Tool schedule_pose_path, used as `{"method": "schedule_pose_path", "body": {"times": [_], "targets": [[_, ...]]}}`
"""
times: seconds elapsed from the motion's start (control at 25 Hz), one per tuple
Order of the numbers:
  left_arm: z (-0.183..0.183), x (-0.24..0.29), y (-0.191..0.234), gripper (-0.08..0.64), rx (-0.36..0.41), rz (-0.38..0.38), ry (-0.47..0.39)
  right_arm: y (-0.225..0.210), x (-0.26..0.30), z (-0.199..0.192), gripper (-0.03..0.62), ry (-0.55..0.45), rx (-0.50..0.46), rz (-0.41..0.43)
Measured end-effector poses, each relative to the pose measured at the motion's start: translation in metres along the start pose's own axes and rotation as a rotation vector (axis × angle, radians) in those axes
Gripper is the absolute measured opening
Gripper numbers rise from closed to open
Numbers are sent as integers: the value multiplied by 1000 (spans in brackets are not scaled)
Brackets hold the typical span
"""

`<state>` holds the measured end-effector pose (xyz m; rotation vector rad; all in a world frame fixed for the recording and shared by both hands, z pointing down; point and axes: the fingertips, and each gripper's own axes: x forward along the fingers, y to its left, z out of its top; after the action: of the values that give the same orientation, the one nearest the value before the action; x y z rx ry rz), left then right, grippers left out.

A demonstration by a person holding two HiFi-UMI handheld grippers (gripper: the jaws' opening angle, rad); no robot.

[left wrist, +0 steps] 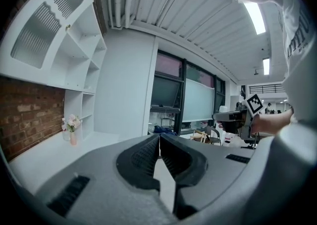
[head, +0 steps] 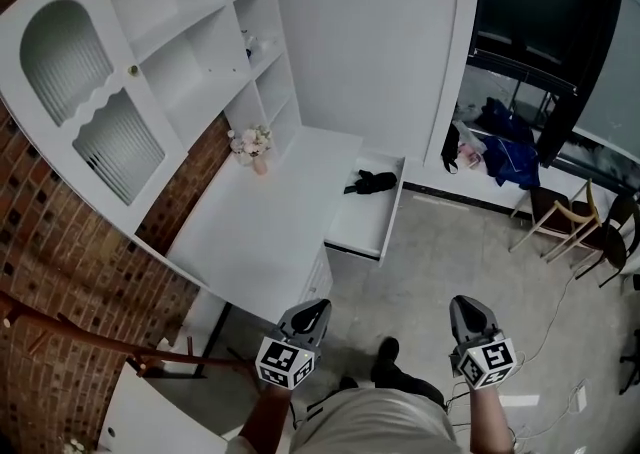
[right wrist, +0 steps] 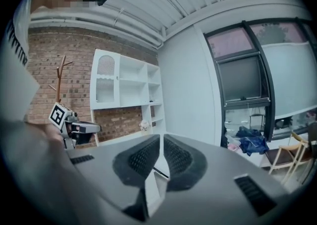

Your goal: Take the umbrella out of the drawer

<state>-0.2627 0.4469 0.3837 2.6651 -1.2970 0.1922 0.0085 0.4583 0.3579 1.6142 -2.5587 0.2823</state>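
The umbrella [head: 371, 181] lies in the drawer [head: 366, 222] at the desk's [head: 268, 227] right.

One umbrella [head: 371, 181], one drawer [head: 362, 234], one flower vase [head: 259, 165], two hand-held grippers [head: 314, 306] [head: 466, 303]

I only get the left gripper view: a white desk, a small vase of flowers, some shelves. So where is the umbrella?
Observer: The head view shows it. A black umbrella lies in an open drawer pulled out of the desk, across the desktop from the flowers.
Operator: Is either claw near it?
Observer: No. The left gripper and the right gripper are both close to the person, well short of the drawer.
Operator: Is the other claw holding something?
Observer: No. In the right gripper view its jaws are together with nothing between them.
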Motion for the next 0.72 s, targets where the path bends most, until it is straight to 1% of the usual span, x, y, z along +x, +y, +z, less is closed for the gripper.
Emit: {"method": "schedule_pose_path", "body": {"times": [0.28, 0.52, 0.72], "targets": [[18, 42, 21, 25, -11, 74, -21, -37, 48, 13, 35, 1, -7, 51], [24, 82, 33, 26, -30, 120, -4, -75, 86, 23, 35, 11, -2, 88], [28, 115, 38, 26, -29, 150, 6, -103, 113, 28, 35, 6, 2, 115]]}}
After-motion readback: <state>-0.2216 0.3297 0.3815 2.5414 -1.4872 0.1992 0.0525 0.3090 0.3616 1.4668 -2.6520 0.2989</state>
